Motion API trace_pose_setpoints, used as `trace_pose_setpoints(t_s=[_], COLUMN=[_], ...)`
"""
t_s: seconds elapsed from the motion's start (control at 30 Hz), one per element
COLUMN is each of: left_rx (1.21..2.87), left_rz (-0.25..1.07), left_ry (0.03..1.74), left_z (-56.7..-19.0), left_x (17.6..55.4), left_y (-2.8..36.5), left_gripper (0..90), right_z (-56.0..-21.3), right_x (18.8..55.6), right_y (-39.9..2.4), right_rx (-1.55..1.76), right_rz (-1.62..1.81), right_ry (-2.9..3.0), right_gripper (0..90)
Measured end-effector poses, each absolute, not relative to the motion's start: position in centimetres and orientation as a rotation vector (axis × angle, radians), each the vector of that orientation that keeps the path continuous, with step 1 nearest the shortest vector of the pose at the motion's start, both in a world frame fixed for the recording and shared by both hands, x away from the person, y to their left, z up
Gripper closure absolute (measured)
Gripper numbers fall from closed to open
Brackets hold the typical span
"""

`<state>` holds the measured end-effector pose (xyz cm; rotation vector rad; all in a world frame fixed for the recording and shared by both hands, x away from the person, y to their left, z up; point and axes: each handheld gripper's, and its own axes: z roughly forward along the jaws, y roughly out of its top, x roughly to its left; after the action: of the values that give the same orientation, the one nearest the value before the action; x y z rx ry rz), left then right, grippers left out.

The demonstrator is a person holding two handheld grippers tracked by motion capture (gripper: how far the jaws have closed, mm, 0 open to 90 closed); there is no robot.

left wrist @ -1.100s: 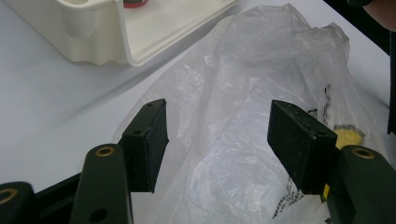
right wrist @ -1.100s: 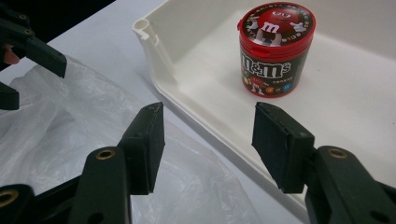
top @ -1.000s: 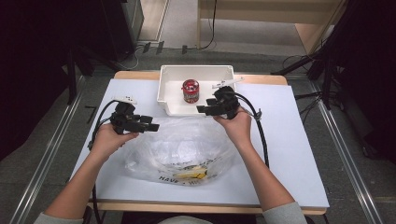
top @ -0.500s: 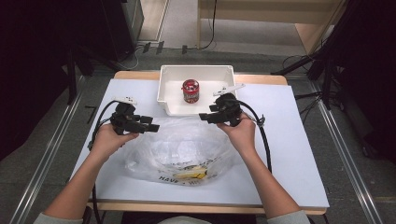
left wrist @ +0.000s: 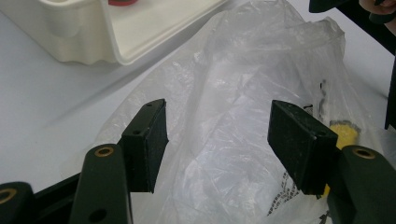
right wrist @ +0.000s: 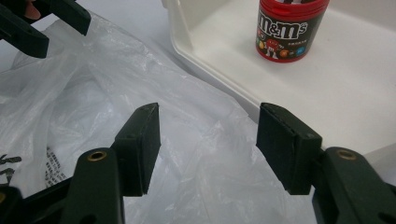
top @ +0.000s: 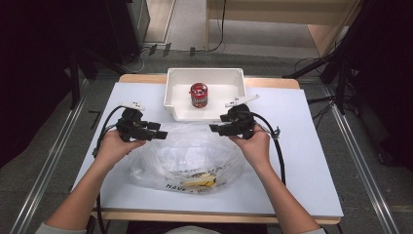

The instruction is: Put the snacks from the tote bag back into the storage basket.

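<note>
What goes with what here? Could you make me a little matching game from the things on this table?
Things:
1. red candy can
2. plastic bag
3. white bin
4. left gripper

Descriptions:
A. lies crumpled on the table, see-through
B. jaws apart, over the bag's left edge
C. stands upright inside the bin
D. sits at the table's far edge

Pairs: 1-C, 2-A, 3-D, 4-B

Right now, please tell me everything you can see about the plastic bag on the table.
The plastic bag is thin, clear and crumpled, and lies on the white table in front of the white bin, its far edge close against the bin's front wall. It bears black lettering and a yellow patch near the person's side. Whether anything is inside cannot be told. Both grippers hover at it open, holding none of it.
</note>
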<state>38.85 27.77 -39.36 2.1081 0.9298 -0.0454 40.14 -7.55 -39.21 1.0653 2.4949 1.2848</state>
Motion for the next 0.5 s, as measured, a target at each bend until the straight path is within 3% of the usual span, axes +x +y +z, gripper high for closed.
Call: trace_pose_setpoints(t_s=[0.5], left_rx=[2.119], left_rz=[-0.032], left_ry=[0.909], left_z=[-39.6], left_x=[38.3], left_y=[27.8], left_gripper=[38.2], right_z=[-39.9], right_x=[38.2], right_y=[-8.6], right_rx=[1.046], right_rz=[1.293], right_ry=[2.503], right_gripper=[38.7])
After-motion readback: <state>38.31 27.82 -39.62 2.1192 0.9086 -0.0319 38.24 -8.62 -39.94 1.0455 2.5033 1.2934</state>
